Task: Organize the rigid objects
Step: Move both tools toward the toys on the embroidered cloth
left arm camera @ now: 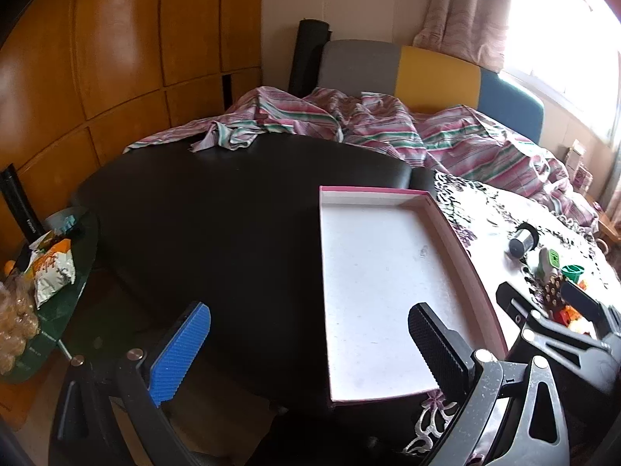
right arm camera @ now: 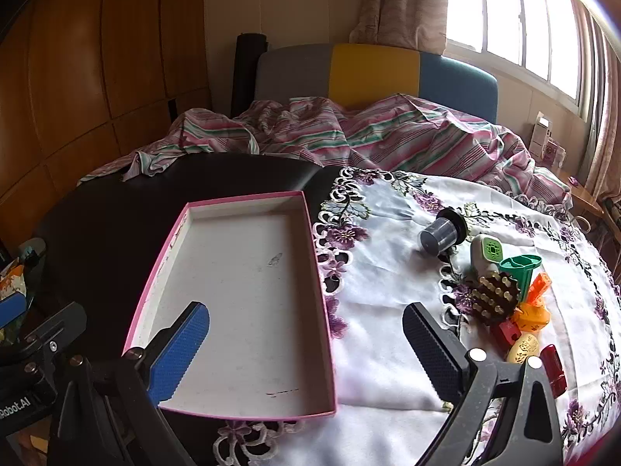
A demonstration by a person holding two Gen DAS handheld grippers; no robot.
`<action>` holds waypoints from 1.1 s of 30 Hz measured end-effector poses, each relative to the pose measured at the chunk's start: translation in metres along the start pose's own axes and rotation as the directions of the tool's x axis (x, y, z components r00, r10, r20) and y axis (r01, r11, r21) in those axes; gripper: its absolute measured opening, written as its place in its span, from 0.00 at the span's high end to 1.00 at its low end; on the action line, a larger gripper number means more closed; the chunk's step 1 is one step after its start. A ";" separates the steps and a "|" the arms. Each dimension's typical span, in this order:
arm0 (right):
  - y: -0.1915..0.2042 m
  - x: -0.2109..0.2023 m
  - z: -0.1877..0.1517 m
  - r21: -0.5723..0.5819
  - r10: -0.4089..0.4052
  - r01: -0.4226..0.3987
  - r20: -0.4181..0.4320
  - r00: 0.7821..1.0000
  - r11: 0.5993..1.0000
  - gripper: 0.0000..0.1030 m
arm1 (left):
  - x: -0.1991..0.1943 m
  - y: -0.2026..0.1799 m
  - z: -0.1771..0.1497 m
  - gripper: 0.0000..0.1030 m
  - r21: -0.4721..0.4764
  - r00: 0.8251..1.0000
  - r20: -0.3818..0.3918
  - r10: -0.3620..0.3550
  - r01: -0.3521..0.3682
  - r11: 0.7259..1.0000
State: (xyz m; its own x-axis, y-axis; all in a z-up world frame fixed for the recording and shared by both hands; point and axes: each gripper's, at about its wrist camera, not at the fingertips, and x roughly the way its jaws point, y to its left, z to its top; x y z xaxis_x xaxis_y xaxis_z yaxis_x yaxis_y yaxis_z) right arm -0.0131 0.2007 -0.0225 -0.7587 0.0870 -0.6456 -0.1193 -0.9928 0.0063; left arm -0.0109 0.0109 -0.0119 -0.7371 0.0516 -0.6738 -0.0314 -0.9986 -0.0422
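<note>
A shallow pink-edged white box point(right arm camera: 240, 303) lies open and empty on the black table; it also shows in the left wrist view point(left arm camera: 388, 295). Right of it, on a white embroidered cloth point(right arm camera: 388, 272), lie a grey cylinder point(right arm camera: 440, 235), a white and green device point(right arm camera: 485, 254), a green funnel-like piece point(right arm camera: 520, 268), a brown peg brush point(right arm camera: 496, 299) and several orange, red and yellow toys point(right arm camera: 531, 322). My right gripper point(right arm camera: 306, 345) is open and empty above the box's right edge. My left gripper point(left arm camera: 310, 345) is open and empty over the box's left edge.
A black table point(left arm camera: 217, 209) carries the box and cloth. A striped bedsheet point(right arm camera: 368, 132) covers the bed behind. Snack bags point(left arm camera: 50, 264) sit on a green glass side table at the left. Wooden wardrobe doors point(left arm camera: 116, 58) stand at the back left.
</note>
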 end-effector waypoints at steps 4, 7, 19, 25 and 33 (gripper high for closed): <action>-0.014 0.004 0.004 0.009 -0.016 0.016 -0.009 1.000 1.000 0.01 | 0.004 -0.007 0.000 0.00 0.039 0.999 -0.006 -0.033 0.033 0.999; -0.033 0.007 0.009 0.025 -0.015 0.015 -0.020 1.000 1.000 0.01 | 0.011 -0.015 0.002 0.00 0.073 0.994 -0.036 -0.107 0.109 0.991; -0.193 0.024 0.033 0.164 -0.239 0.247 -0.065 0.969 0.955 0.01 | 0.038 -0.095 0.029 0.00 0.235 0.939 -0.157 -0.305 0.336 0.912; -0.254 0.028 0.016 0.312 -0.298 0.312 -0.093 0.950 0.897 0.01 | 0.053 -0.143 0.051 0.00 0.279 0.896 -0.207 -0.392 0.438 0.855; -0.280 0.013 0.015 0.454 -0.248 0.254 -0.073 0.966 0.854 0.01 | 0.103 -0.235 0.073 0.00 0.375 0.859 -0.309 -0.408 0.504 0.778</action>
State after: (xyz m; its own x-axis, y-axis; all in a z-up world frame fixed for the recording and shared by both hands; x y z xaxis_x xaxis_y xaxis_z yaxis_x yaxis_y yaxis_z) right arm 0.0009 0.4815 -0.0213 -0.6567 0.3247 -0.6807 -0.5851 -0.7889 0.1881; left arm -0.1286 0.2506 -0.0172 -0.4123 0.4552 -0.7892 -0.6494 -0.7544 -0.0959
